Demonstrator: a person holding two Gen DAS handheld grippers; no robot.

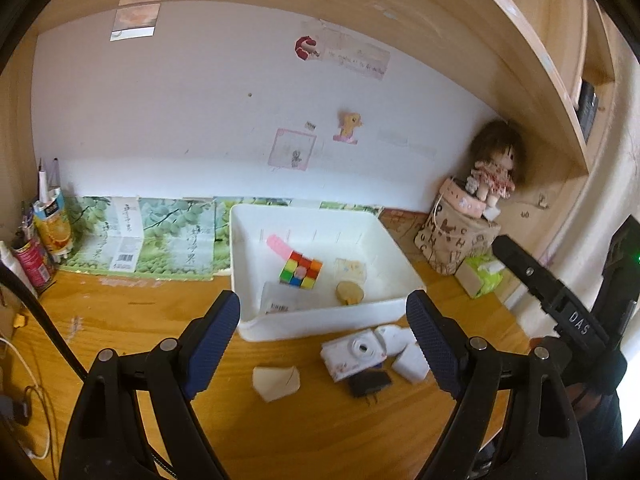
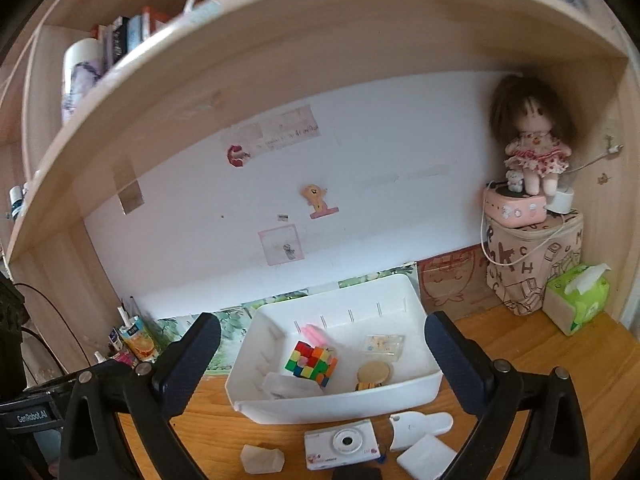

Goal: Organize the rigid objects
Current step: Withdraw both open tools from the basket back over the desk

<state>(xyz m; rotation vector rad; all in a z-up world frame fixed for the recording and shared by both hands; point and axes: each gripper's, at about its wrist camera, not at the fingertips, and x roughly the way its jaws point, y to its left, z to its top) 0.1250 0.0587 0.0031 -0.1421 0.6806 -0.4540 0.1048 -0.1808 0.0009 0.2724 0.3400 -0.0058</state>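
Note:
A white bin stands on the wooden desk. It holds a colour cube, a pink piece, a round tan disc, a small clear case and a barcoded packet. In front of the bin lie a white toy camera, two white pieces, a dark item and a pale chunk. My left gripper hovers open and empty before these. My right gripper is wide open and empty, facing the bin.
A doll sits on a pink box atop a lettered bag at the back right, beside a green tissue pack. A pen holder and cartons stand at the left. A wooden shelf overhangs the desk. Cables trail at the left edge.

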